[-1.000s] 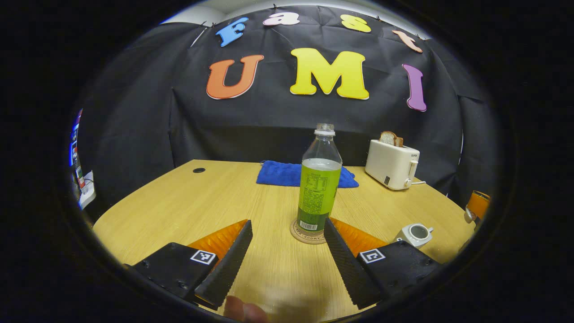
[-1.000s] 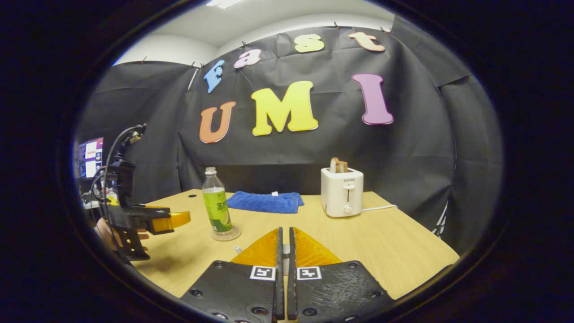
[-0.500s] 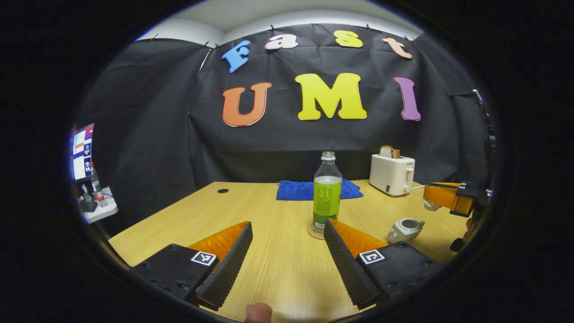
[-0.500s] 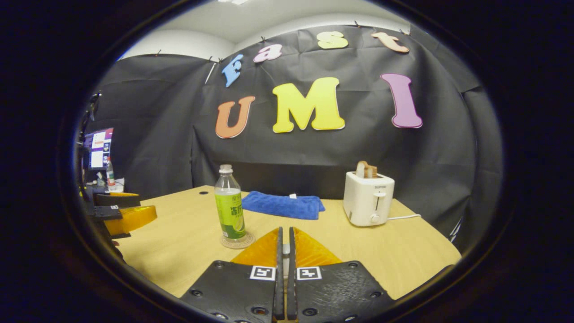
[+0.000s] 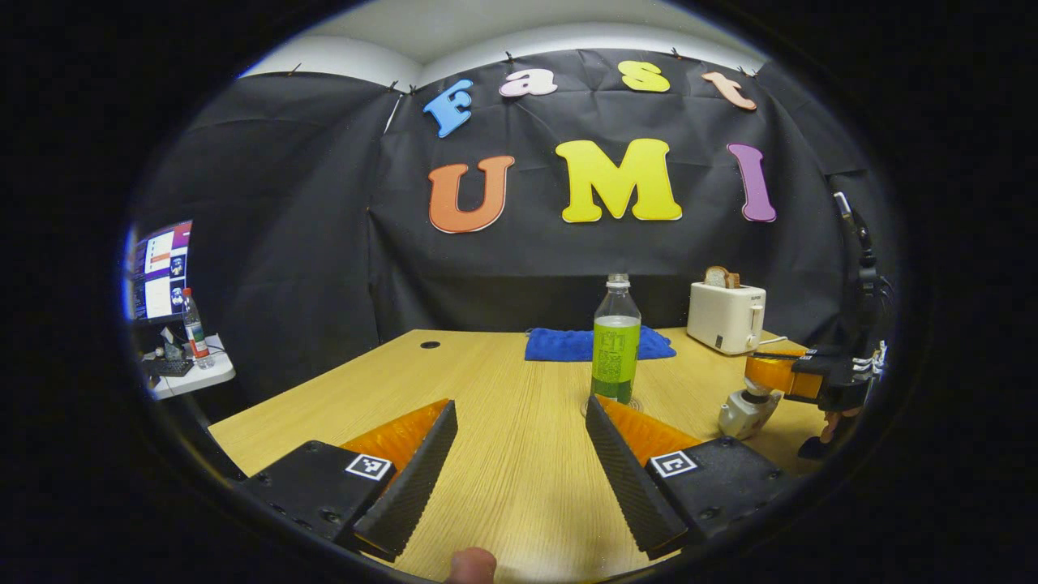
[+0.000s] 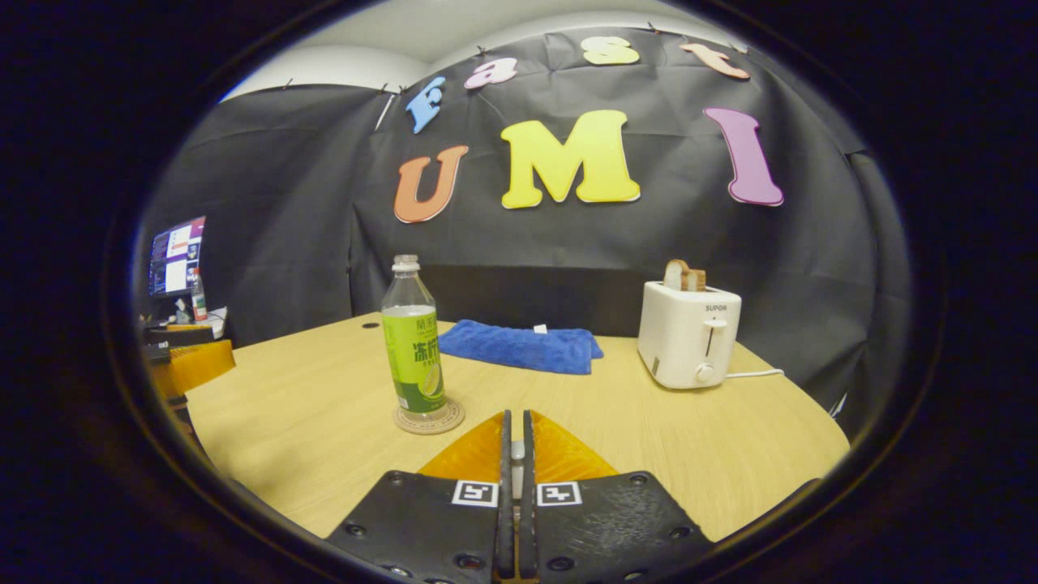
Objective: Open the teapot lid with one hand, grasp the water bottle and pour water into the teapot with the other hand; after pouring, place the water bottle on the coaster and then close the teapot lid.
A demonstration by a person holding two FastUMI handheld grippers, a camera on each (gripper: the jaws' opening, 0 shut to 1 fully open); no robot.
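Note:
The water bottle (image 5: pixel 615 341) (image 6: pixel 414 349), clear with a green label, stands upright on the round coaster (image 6: pixel 450 420) in mid-table. My left gripper (image 5: pixel 520 401) is open and holds nothing, well short of the bottle; it also shows at the left edge of the right gripper view (image 6: pixel 190 365). At the right of the left gripper view sits the white teapot (image 5: pixel 742 415), with my right gripper (image 5: pixel 764 375) directly on top of it. In its own view the right gripper (image 6: pixel 513 415) is shut on the teapot lid (image 6: pixel 512 451), of which a white sliver shows between the fingers.
A white toaster (image 5: pixel 726 316) (image 6: pixel 689 334) with bread stands at the back right, its cord trailing right. A blue cloth (image 5: pixel 568 345) (image 6: pixel 519 345) lies behind the bottle. Left of the wooden table (image 5: pixel 503 470) are a monitor (image 5: pixel 158 272) and a side shelf. A person's fingertip (image 5: pixel 473 564) shows at the bottom.
My left gripper has drawn back from the bottle, which stays on the coaster. My right gripper has come down with the lid from above the open teapot onto its top.

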